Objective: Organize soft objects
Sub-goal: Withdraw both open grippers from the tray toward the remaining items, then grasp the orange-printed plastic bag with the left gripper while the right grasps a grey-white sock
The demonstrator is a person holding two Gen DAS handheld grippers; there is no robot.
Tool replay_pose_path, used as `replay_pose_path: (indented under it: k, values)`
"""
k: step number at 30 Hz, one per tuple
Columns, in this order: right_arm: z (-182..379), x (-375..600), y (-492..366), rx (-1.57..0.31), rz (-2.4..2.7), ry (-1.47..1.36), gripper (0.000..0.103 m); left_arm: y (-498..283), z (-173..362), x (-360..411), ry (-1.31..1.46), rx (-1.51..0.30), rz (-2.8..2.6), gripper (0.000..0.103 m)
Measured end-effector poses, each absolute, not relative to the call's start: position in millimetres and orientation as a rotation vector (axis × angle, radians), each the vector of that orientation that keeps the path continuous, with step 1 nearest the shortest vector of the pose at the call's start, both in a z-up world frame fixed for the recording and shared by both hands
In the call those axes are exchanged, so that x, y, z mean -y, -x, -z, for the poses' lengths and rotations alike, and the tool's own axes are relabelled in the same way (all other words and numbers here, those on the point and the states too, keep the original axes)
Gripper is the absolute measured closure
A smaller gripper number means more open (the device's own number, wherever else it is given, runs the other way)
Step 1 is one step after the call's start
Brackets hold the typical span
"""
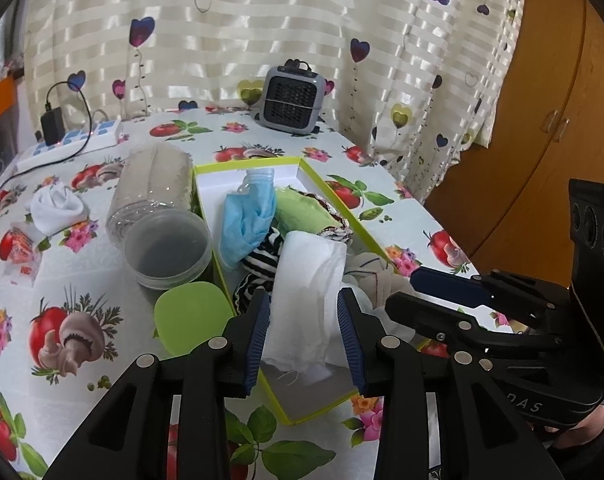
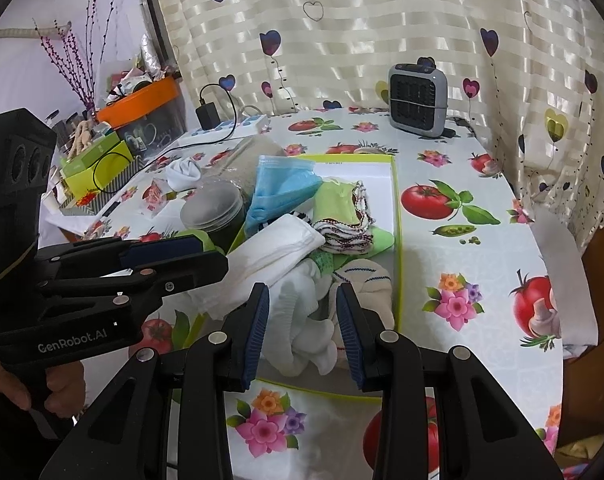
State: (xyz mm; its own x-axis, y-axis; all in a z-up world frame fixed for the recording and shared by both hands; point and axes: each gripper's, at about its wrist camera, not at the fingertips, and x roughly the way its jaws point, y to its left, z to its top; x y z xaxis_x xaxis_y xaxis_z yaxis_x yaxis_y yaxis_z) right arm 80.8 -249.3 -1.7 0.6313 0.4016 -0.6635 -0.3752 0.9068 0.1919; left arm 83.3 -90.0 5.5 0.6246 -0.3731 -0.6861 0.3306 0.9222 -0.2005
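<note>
A round table in a white tomato-print oilcloth [image 1: 82,344] is bearing a lime-edged cardboard box [image 1: 325,196], which is holding a folded white cloth [image 1: 309,288]. Both the left gripper [image 1: 303,332] and the right gripper [image 2: 303,328] are hovering open, gripping nothing.

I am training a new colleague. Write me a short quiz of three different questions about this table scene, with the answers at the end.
1. True or false: the crumpled blue face mask lies inside the white cardboard box with the lime-green rim.
2. Which item is outside the box? A: green cloth with red-and-white trim; B: balled white sock; C: black-and-white striped fabric.
3. Fill in: the folded white cloth lies between the pads of the ___ gripper.

Key: 1 true. 2 B; it lies on the tablecloth printed with tomatoes, left of the clear plastic jar lying on its side. 3 left; the pads do not press it.
</note>
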Motion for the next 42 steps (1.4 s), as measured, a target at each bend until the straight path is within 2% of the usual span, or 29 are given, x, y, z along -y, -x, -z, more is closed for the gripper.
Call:
replay_pose_path:
  k: [13, 16, 28, 42]
  values:
    - [-17.3, 247.0, -73.3, -0.689, -0.443, -0.051, 0.066, -62.7, -23.5, 50.1, 0.117, -0.740, 0.373, 0.068]
    - [-22.0, 239.0, -72.7, -0.672, -0.461, -0.048, 0.053, -58.5, -24.8, 32.0, 0.135, -0.735, 0.336, 0.068]
    - [-39.0, 178.4, -79.9, -0.659, -0.594, 0.051, 0.053, -58.2, -20.0, -60.2, 0.243, -0.731, 0.128, 0.068]
    - [-57.6, 76.8, -144.1, -0.696, -0.784, 0.205, 0.053, -86.1, -6.9, -140.9, 0.315, -0.758, -0.022, 0.068]
